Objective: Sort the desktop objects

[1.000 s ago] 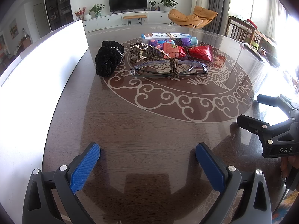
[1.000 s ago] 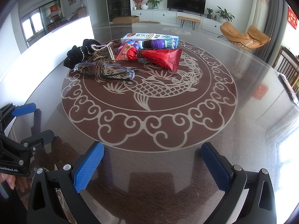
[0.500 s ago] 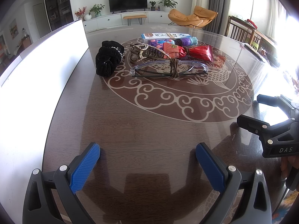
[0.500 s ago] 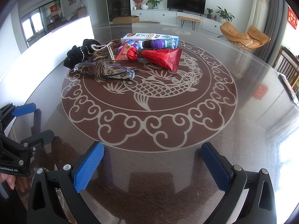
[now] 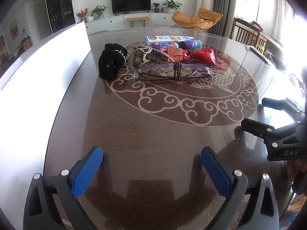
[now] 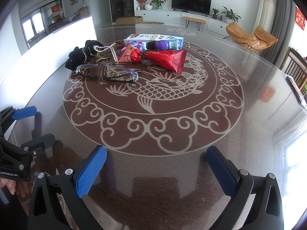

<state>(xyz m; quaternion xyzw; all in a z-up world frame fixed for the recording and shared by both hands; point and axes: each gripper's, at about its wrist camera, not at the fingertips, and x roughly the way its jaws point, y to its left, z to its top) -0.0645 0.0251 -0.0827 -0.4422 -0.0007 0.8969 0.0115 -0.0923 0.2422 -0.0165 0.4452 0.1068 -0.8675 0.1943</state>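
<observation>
A cluster of objects lies far across the dark round table (image 5: 134,134): a black scrunchie (image 5: 111,62), a gold hair claw (image 5: 147,56), clear glasses tied with brown cord (image 5: 172,72), red snack packets (image 5: 193,56), a purple toy (image 5: 184,45) and a white-blue box (image 5: 167,38). The same glasses (image 6: 107,73), red packets (image 6: 165,58) and scrunchie (image 6: 80,57) appear in the right wrist view. My left gripper (image 5: 151,158) hangs open near the table's front, holding nothing. My right gripper (image 6: 156,160) is open and holds nothing too.
A bright white panel (image 5: 38,72) runs along the table's left side. The right gripper's body (image 5: 278,134) shows at the right edge of the left view; the left one (image 6: 17,143) at the left of the right view. Chairs (image 6: 295,67) stand beyond the table.
</observation>
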